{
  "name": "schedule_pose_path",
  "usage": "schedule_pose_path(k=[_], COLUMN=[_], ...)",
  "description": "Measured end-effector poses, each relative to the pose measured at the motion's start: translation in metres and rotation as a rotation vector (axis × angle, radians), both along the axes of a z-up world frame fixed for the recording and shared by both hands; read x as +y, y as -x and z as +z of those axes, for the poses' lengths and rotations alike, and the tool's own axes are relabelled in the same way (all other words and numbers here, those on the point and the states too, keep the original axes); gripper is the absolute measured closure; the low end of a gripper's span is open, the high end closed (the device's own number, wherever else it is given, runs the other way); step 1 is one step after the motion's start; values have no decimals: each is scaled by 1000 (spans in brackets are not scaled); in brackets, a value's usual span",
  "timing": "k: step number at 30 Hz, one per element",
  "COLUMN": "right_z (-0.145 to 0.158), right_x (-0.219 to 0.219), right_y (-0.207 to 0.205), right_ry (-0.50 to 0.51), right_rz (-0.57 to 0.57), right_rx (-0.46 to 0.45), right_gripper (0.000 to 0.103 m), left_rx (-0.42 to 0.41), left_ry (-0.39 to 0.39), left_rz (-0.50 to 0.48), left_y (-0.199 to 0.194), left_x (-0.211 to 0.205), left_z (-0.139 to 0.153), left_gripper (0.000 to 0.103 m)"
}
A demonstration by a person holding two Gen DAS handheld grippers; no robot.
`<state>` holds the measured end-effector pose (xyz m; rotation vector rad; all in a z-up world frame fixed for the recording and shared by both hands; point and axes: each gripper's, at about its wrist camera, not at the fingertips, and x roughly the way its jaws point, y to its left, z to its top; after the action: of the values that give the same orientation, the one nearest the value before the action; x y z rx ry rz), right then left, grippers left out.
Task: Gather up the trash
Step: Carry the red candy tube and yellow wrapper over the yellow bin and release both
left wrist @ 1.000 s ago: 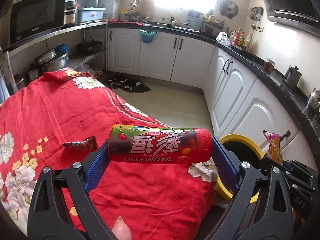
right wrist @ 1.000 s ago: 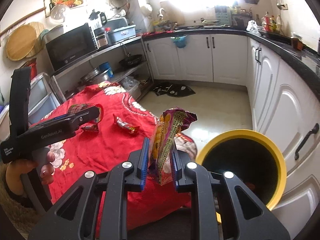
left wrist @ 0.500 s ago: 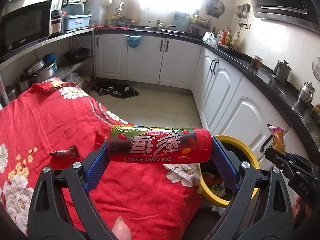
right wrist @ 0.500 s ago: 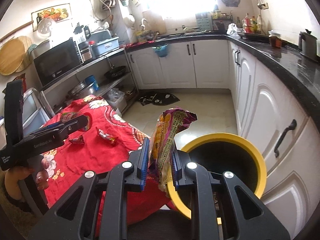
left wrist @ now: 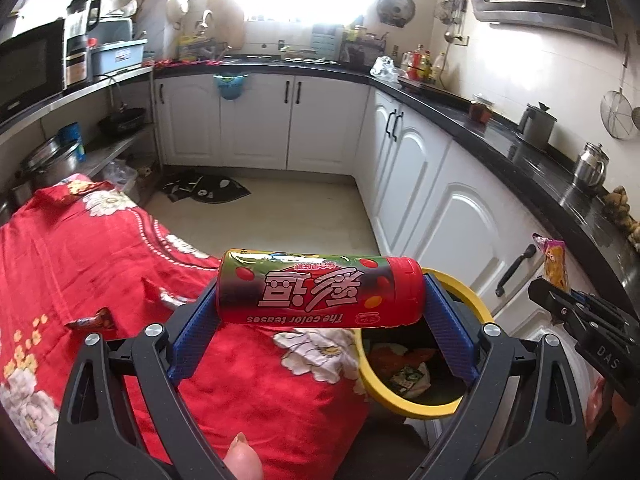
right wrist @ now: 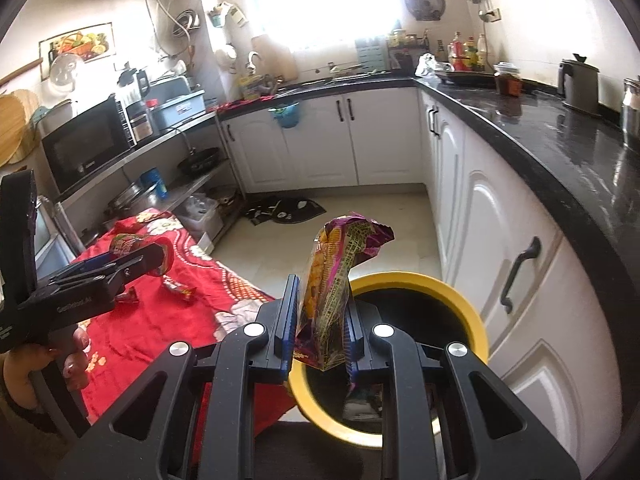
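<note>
Over the bin's edge: we see the left gripper (left wrist: 320, 312) carrying a red and green cylindrical candy tube with a red cap (left wrist: 320, 292), held crosswise, its printed label upside down to the camera.
Left fingers: the blue-padded fingers (left wrist: 194, 332) press on the two ends of the tube, spread wide to its full length and gripping it.
Tube's place: we find it above the edge of the surface covered with a red floral cloth (left wrist: 80, 248), its capped end near the rim of the round yellow-rimmed trash bin (left wrist: 460, 292).
Right gripper: in the right wrist view the right gripper (right wrist: 322, 330) holds a crumpled purple and yellow foil snack bag (right wrist: 336, 280) upright.
Right fingers: its blue-padded fingers (right wrist: 286, 320) are closed narrowly on the bag's lower half; the bag's top flops free above them.
Bag's place: we see it just above the near left rim of the bin (right wrist: 460, 300), beside the cloth's edge.
Bin contents: some discarded wrappers (left wrist: 404, 368) lie at the bottom.
Left on the cloth: two small red candy wrappers (right wrist: 180, 290) lie near each other on the cloth; in the left wrist view we see one (left wrist: 90, 318) left of the fingers.
Surroundings: white cabinet doors (right wrist: 512, 280) with a black handle stand just beside the bin, under a black countertop (right wrist: 560, 148).
</note>
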<state>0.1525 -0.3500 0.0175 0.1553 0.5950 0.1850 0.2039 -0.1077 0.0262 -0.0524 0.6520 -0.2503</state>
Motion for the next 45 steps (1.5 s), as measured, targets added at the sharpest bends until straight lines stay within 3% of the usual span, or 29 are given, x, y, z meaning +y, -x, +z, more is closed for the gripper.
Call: schedule_pose_path(k=[22,45], right_z=[-23,-88], right_x=[-39,-42], right_y=[-1,-40], right_ry=[27,35], right_rz=[-125,-113], right_rx=[44,226], right_gripper=[84,83], left_rx=[35,142], left_ry=[-23,-38], left_rz=[-152,-196], left_y=[-11,-44], left_x=[-63,-86], left_z=[-22,-67], left_gripper=[17,17])
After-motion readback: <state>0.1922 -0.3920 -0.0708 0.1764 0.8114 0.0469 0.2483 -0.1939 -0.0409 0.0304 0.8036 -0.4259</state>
